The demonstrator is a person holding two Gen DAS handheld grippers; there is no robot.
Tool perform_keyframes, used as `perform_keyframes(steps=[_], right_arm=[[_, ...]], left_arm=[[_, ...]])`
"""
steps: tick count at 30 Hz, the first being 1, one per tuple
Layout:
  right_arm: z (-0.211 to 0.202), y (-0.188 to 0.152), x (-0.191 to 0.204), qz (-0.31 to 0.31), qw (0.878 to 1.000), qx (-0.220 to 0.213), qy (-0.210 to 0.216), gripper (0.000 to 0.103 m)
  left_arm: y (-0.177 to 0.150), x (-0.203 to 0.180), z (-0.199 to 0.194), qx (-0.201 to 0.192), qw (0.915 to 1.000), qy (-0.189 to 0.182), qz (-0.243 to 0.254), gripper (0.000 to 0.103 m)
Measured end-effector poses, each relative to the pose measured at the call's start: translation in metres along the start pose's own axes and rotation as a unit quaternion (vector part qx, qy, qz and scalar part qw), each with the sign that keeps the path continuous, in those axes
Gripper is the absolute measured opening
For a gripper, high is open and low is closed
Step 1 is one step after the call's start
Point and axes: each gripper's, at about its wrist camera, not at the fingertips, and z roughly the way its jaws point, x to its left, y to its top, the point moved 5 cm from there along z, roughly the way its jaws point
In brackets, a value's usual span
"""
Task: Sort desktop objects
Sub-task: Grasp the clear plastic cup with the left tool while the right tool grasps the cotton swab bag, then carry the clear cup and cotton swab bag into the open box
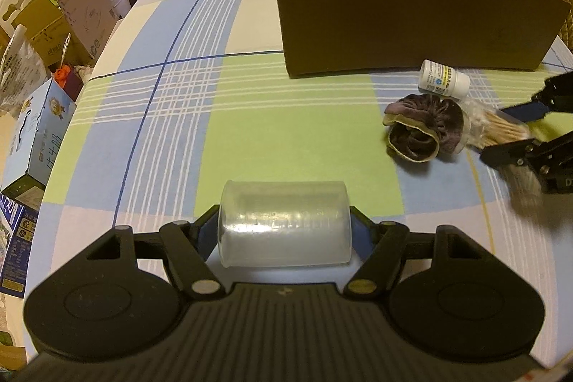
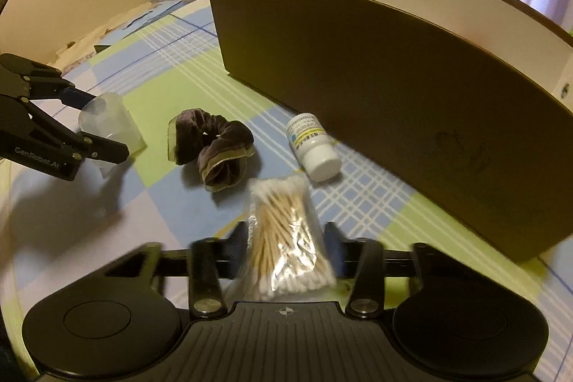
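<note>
A translucent plastic cup, cloudy and lying sideways, is held crosswise between the narrowed fingers of the left gripper low over the checked tablecloth. In the right wrist view a clear bag of wooden cotton swabs, white tips bunched at both ends, is clamped between the nearly closed fingers of the right gripper; the near part of that view is blurred. Just beyond the bag, a dark purple velvet scrunchie with a pale trim is seen crumpled on the cloth, and a small white pill bottle with a blue and yellow label lies on its side beside it, close to the wall of the brown cardboard box. The box's white inside is shown only by the right wrist view; stacked cartons off the table's edge are shown more fully by the left.
</note>
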Motion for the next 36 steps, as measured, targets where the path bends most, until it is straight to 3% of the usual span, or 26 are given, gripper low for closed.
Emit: perform_keyframes(steps=[8, 19, 27, 36], right_arm=[[-0.016, -0.013, 0.005, 0.057, 0.998, 0.019, -0.02, 0.027], [-0.042, -0.031, 0.006, 0.126, 0.989, 0.063, -0.036, 0.026], [-0.071, -0.029, -0.005, 0.168, 0.984, 0.036, -0.046, 0.026], [-0.106, 0.001, -0.019, 0.193, 0.98, -0.02, -0.048, 0.026]], left_arm=[[-0.001, -0.006, 0.0, 0.001, 0.9999, 0.001, 0.01, 0.069], [0.004, -0.025, -0.013, -0.016, 0.9987, -0.029, 0.038, 0.069], [0.024, -0.032, -0.038, -0.039, 0.9974, -0.042, 0.044, 0.069], [0.058, -0.036, -0.078, -0.096, 0.9919, -0.069, 0.047, 0.069]])
